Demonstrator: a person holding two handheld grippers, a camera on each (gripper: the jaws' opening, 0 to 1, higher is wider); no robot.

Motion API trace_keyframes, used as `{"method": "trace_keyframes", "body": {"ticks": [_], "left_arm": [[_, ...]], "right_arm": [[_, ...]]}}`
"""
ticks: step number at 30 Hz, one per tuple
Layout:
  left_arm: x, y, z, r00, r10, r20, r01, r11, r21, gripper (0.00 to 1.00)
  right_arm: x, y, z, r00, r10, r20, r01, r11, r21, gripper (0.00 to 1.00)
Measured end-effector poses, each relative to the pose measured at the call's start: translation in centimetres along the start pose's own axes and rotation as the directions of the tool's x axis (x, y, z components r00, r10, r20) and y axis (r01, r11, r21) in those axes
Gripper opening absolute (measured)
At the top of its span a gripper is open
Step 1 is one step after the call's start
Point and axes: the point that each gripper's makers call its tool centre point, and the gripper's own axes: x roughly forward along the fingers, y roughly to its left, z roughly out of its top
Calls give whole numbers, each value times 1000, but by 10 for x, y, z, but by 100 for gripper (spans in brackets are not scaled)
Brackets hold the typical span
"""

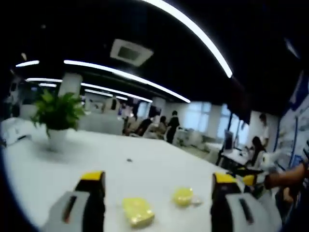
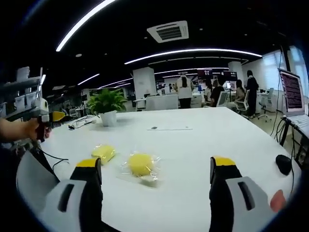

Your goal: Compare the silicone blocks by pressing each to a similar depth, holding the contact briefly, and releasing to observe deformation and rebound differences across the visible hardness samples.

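Since neither pair of fingers touches a block, the job looks to be at its very start, with no press begun on either sample.

From the left gripper view, the left gripper (image 1: 158, 186) hangs above the white desk (image 1: 145, 159) with its fingers spread wide and nothing between them. Two yellow blocks lie on the desk between and just beyond the tips: a squarish block (image 1: 137, 211) nearer the left finger, and a rounder block (image 1: 183, 196) nearer the right one. This view is soft and blurred, so their exact shape and any wrapping are hard to judge. A potted plant (image 1: 58, 118) stands well back on the desk. At the right edge a person's hand (image 1: 285, 178) comes in, holding what seems to be the other gripper by its yellow-tipped end.

From the right gripper view, the right gripper (image 2: 155, 166) also sits wide open and empty, level with the desk and pointing across it. The rounder block (image 2: 141, 164) lies in a clear wrapper between the fingers and a little ahead of them; the squarish block (image 2: 104, 152) lies just beside it, toward the left finger. A computer mouse (image 2: 283, 164) rests near the desk's right edge, and a hand (image 2: 21, 129) shows at the far left.

Next, one gripper would need to tip down and come onto a block from above, slowly enough that the depth can be matched on the second. Both hands are held low and roughly level, aimed at the blocks from opposite sides.
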Motion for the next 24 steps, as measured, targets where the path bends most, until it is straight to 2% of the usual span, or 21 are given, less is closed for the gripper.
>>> {"method": "trace_keyframes", "body": {"ticks": [4, 9, 11, 12, 14, 20, 24], "left_arm": [[-8, -10, 4, 1000, 1, 1, -1, 1000, 19, 93], [-8, -24, -12, 999, -20, -34, 20, 1000, -12, 92], [-2, -26, -25, 998, -22, -59, 19, 999, -45, 92], [2, -29, -35, 995, -29, -93, 23, 998, -61, 92], [10, -32, -44, 993, -31, -114, 25, 998, -55, 91], [35, -42, -50, 991, -67, -116, 56, 994, -94, 90], [56, -44, -58, 988, -83, -134, 67, 990, -124, 89]], "right_arm": [[7, -3, 5, 1000, -10, 12, 10, 1000, -10, 87], [12, 1, 2, 1000, -8, -3, 8, 1000, -17, 87], [13, 2, 1, 1000, -9, -8, 9, 1000, -18, 87], [14, 1, -1, 1000, -20, -18, 20, 999, -25, 88], [14, 1, -1, 999, -28, -27, 27, 999, -22, 89], [8, -6, -7, 996, -70, -55, 68, 997, -37, 88], [1, -13, -12, 994, -90, -64, 89, 996, -11, 86]]}}
